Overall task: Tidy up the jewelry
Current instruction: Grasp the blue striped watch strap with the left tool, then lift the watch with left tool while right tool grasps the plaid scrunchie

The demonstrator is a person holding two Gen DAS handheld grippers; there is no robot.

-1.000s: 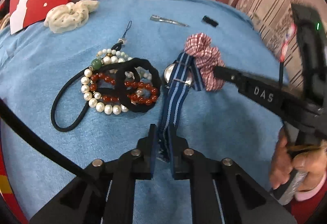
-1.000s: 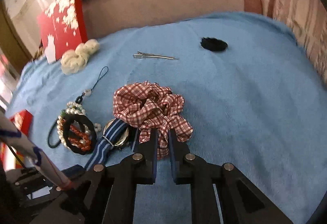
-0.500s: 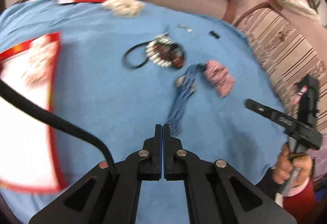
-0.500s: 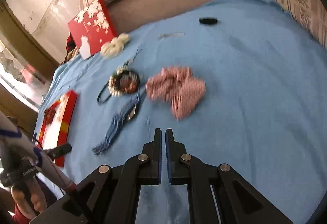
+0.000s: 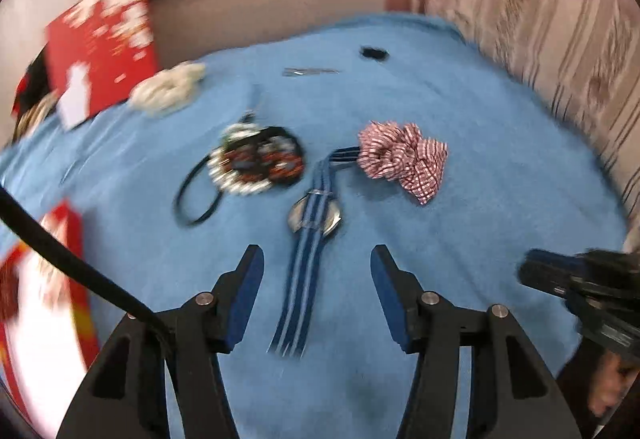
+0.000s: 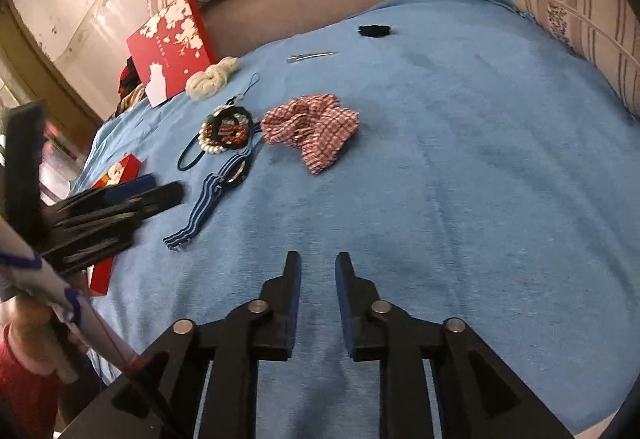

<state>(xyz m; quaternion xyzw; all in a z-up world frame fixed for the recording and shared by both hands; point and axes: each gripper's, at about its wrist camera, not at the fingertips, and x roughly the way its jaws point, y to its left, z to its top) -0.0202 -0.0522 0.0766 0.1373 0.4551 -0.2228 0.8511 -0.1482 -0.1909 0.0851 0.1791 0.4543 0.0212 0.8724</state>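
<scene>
Left gripper (image 5: 316, 267) jaws spread wide, empty, straddling striped watch (image 5: 314, 217) strap on blue cloth (image 5: 480, 199), likely lining up a grasp. Right gripper (image 6: 318, 271) part-open, empty, held back, well apart from checked scrunchie (image 6: 314, 129).

You see a navy and pale-blue striped watch strap (image 5: 307, 271) on a sky-blue cloth (image 6: 460, 179), a red-and-white checked scrunchie (image 6: 310, 127), a cream scrunchie (image 6: 212, 79), white and red bead bracelets (image 5: 252, 163), and a red box with white blossoms (image 6: 170, 47).
</scene>
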